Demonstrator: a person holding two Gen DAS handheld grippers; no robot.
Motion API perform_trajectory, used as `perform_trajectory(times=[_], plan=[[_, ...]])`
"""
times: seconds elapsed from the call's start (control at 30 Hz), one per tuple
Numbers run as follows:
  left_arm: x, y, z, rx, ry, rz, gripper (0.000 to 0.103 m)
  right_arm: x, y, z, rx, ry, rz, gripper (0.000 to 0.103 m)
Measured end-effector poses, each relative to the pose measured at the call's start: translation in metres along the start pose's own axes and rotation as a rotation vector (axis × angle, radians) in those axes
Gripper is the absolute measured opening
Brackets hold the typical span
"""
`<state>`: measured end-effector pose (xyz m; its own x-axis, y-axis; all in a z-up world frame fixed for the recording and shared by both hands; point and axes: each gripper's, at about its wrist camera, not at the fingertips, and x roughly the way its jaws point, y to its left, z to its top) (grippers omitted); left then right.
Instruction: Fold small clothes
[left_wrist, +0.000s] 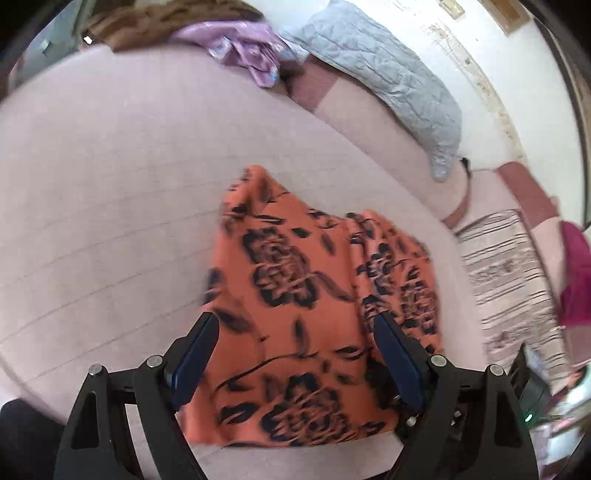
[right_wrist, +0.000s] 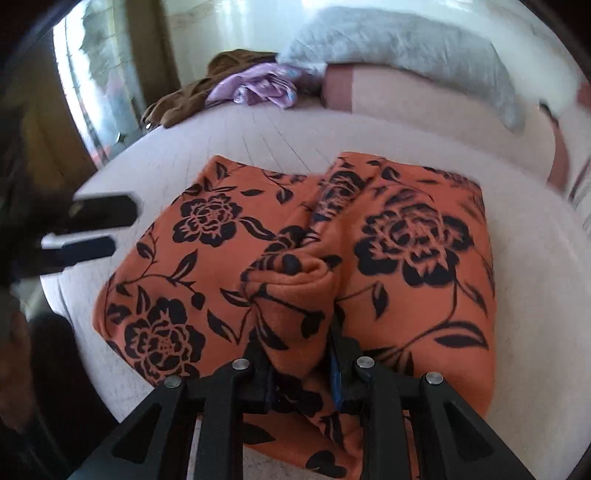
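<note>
Right wrist view: right gripper (right_wrist: 301, 354) pinching a bunched fold of the orange garment with black flowers (right_wrist: 207, 258), spread on the pale bed (right_wrist: 258, 129), left gripper (right_wrist: 98, 229) hovering blurred at the left edge. Left wrist view: left gripper (left_wrist: 295, 358) spread wide over the same cloth, nothing clamped. Far off, lilac cloth (left_wrist: 243, 48) and grey pillow (left_wrist: 388, 74); no readable writing.

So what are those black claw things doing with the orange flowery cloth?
A person is folding an orange flowered garment on a pale bed, with a gripper in each hand. The right gripper has its fingers pinched on a bunched fold in the middle of the cloth. The left gripper hangs over the cloth with its fingers wide apart, holding nothing. More clothes, a purple one and a brown one, wait at the far edge.
</note>
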<state>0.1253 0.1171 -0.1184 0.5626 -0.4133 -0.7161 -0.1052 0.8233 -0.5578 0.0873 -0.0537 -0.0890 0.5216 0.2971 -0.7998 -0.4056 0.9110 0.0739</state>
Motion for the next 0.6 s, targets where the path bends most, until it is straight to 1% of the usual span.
perform_trajectory(times=[0.1, 0.13, 0.2, 0.27, 0.33, 0.4, 0.43, 0.47, 0.5, 0.53, 0.57, 0.6], plan=[[0.027, -0.016, 0.016, -0.005, 0.081, -0.128, 0.086, -0.005, -0.005, -0.004, -0.009, -0.017, -0.002, 0.023], [0.041, -0.026, 0.02, 0.007, 0.122, -0.146, 0.086, -0.006, -0.005, -0.006, -0.02, -0.028, -0.002, 0.023], [0.064, -0.043, 0.027, 0.044, 0.189, -0.154, 0.086, -0.007, -0.005, -0.013, -0.048, -0.049, -0.015, 0.023], [0.091, -0.062, 0.032, 0.092, 0.267, -0.143, 0.086, -0.012, -0.005, -0.019, -0.04, -0.078, -0.01, 0.023], [0.111, -0.075, 0.033, 0.109, 0.321, -0.138, 0.086, -0.017, -0.005, -0.027, -0.027, -0.096, -0.005, 0.023], [0.127, -0.081, 0.034, 0.11, 0.359, -0.133, 0.086, -0.018, -0.003, -0.028, -0.031, -0.113, -0.003, 0.023], [0.137, -0.085, 0.032, 0.113, 0.385, -0.125, 0.085, -0.019, -0.004, -0.029, -0.035, -0.118, -0.003, 0.023], [0.142, -0.089, 0.031, 0.12, 0.393, -0.114, 0.083, -0.021, -0.003, -0.032, -0.043, -0.125, -0.004, 0.023], [0.143, -0.092, 0.03, 0.139, 0.384, -0.106, 0.077, -0.025, -0.004, -0.034, -0.055, -0.132, -0.005, 0.023], [0.145, -0.097, 0.029, 0.165, 0.384, -0.11, 0.044, -0.026, -0.003, -0.037, -0.063, -0.134, -0.005, 0.023], [0.149, -0.101, 0.028, 0.184, 0.398, -0.094, 0.022, -0.026, -0.001, -0.039, -0.071, -0.141, -0.007, 0.023], [0.149, -0.103, 0.027, 0.192, 0.397, -0.09, 0.021, -0.028, 0.0, -0.042, -0.078, -0.148, -0.009, 0.023]])
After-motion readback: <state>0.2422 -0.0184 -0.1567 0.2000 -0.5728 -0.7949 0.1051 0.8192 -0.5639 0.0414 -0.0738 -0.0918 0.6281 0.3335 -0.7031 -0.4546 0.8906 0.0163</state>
